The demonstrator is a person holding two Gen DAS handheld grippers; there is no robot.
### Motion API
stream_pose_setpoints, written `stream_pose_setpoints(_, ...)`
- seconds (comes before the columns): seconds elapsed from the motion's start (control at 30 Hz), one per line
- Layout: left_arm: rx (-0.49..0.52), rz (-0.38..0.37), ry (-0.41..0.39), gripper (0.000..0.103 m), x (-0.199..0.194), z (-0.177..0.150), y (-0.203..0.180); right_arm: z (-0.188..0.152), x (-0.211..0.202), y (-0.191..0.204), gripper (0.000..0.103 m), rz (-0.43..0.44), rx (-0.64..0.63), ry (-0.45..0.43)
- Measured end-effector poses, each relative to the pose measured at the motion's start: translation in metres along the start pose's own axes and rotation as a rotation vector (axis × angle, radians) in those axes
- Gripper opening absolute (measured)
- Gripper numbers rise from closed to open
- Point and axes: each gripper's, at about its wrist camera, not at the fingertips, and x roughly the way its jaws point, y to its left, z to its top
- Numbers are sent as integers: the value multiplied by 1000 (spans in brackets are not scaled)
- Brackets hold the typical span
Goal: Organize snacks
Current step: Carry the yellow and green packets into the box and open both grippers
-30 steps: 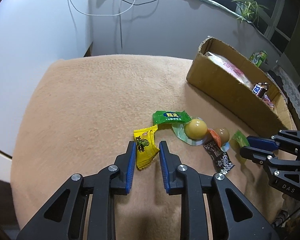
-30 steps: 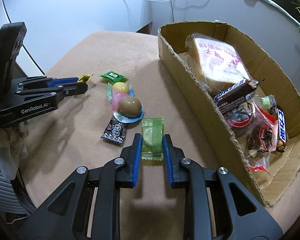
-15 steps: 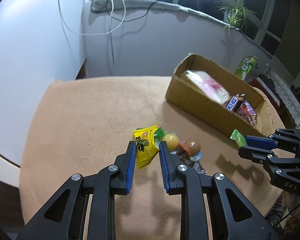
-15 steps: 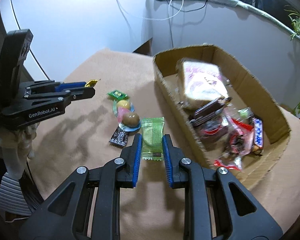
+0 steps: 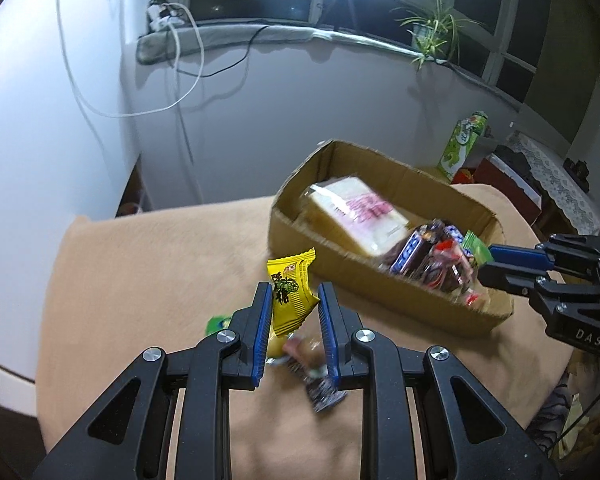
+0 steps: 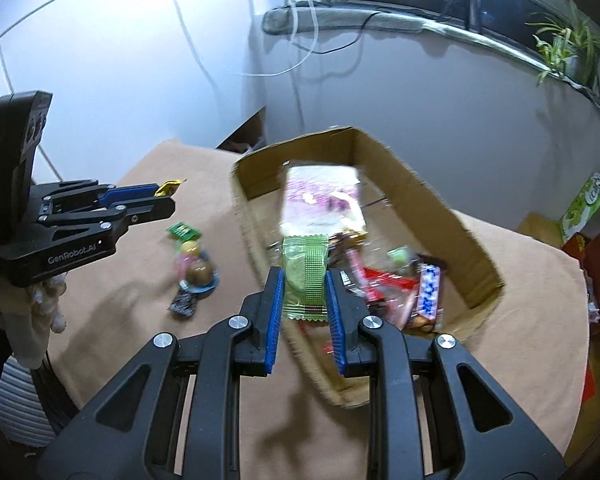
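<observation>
Right wrist: cardboard box (image 6: 452, 216) (bread bag (image 6: 320, 196) inside) beside loose sweets (image 6: 192, 264).

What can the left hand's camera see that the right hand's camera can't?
Only the left wrist view shows the yellow packet's printed face, held in the left gripper.

Only the right wrist view shows the green packet's whole front, held in the right gripper, and the two round jelly cups sharply on the blanket.

Both show the cardboard box with the bread bag inside, and the plant on the sill.
</observation>
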Motion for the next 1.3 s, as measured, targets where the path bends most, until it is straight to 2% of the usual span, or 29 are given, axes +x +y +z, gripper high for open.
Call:
stream_pose_setpoints(0.2, 8, -15, -6, 22, 14, 16, -16, 8, 0, -27, 22, -16, 37, -4)
stream_pose_setpoints(0.67, 64, -20, 7, 22, 44, 42, -49, 30, 29, -74, 22, -48, 69, 30)
stream_pose_setpoints(0.97, 81, -31, 23, 22, 63, 52, -60, 34, 51, -85, 22, -39, 70, 62)
stream_pose_setpoints(1.3, 91, -31, 39, 22, 72, 55, -66, 32, 58, -91, 24, -40, 76, 74)
